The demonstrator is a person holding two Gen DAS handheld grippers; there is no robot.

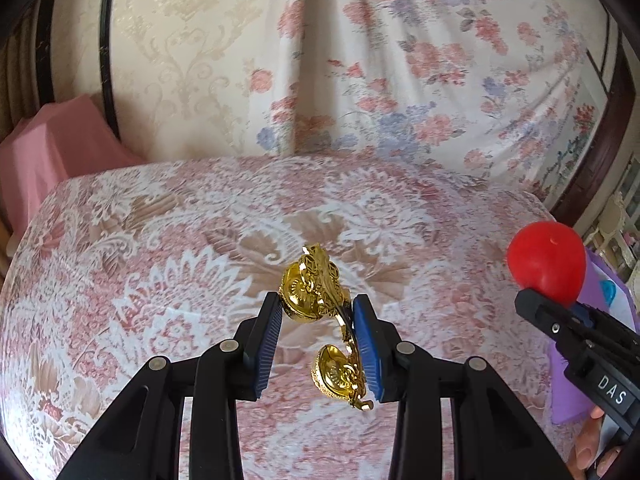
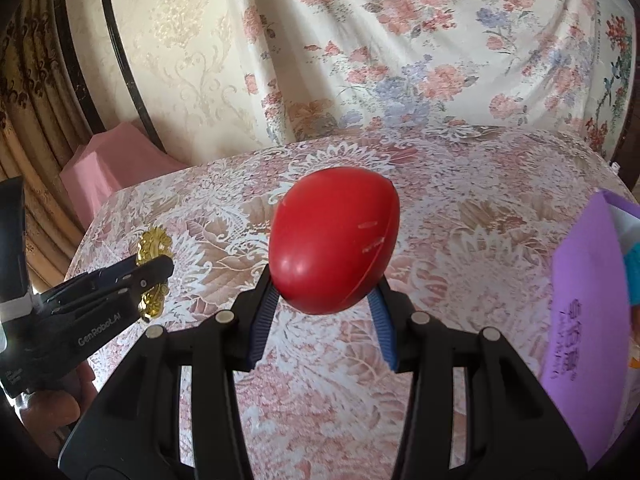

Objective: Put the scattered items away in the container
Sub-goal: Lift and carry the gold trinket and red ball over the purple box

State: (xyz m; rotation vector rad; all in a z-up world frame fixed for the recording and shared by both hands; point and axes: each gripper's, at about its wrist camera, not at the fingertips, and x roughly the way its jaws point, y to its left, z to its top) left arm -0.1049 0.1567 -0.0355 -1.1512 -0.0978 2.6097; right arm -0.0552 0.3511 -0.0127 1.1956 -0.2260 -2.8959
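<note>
Purple container [image 2: 580,300] sits at right edge of frame; left gripper [image 1: 318,312] clamps gold ornament [image 1: 316,292], right gripper [image 2: 324,300] pinches red plastic egg [image 2: 334,240], both above lace tablecloth [image 2: 460,240]. Swing right, release low inside.

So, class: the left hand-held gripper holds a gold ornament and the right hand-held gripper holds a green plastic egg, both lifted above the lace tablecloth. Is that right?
Not quite: the plastic egg in the right hand-held gripper is red, as the right wrist view shows. The left hand-held gripper does hold the gold ornament, both above the lace tablecloth.
</note>
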